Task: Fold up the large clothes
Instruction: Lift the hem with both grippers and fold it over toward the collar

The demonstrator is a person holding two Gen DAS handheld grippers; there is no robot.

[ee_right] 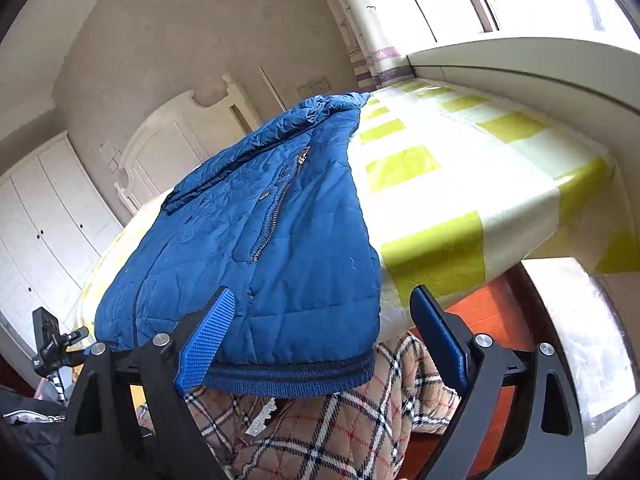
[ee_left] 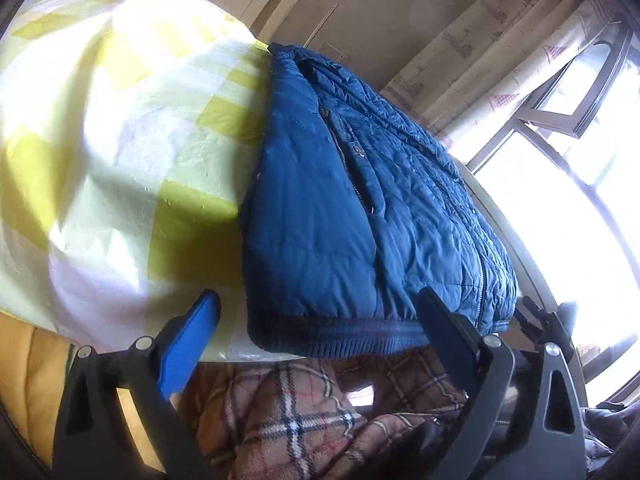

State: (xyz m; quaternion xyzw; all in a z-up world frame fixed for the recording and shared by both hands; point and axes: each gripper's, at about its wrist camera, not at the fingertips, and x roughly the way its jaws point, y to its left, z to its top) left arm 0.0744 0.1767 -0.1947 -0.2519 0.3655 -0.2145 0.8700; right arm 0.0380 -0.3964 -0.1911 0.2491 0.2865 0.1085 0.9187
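Observation:
A blue quilted jacket (ee_left: 360, 208) (ee_right: 256, 248) lies zipped on a table under a yellow-and-white checked cloth (ee_left: 120, 140) (ee_right: 460, 184). Its ribbed hem (ee_left: 340, 340) (ee_right: 288, 380) hangs over the near table edge. My left gripper (ee_left: 318, 300) stands open across the hem's left corner, one finger beside the jacket and the other in front of it. At the hem's right corner my right gripper (ee_right: 323, 296) is open too, its left pad (ee_right: 208, 336) in front of the fabric and its right pad off the jacket's edge. Neither pair of pads presses on the cloth.
A plaid blanket (ee_left: 288, 412) (ee_right: 340, 432) lies below the table edge. In the left wrist view a bright window (ee_left: 560, 200) and curtain (ee_left: 500, 60) stand on the right. The right wrist view shows white wardrobe doors (ee_right: 44, 232), a headboard (ee_right: 180, 132) and a black device on a stand (ee_right: 52, 344).

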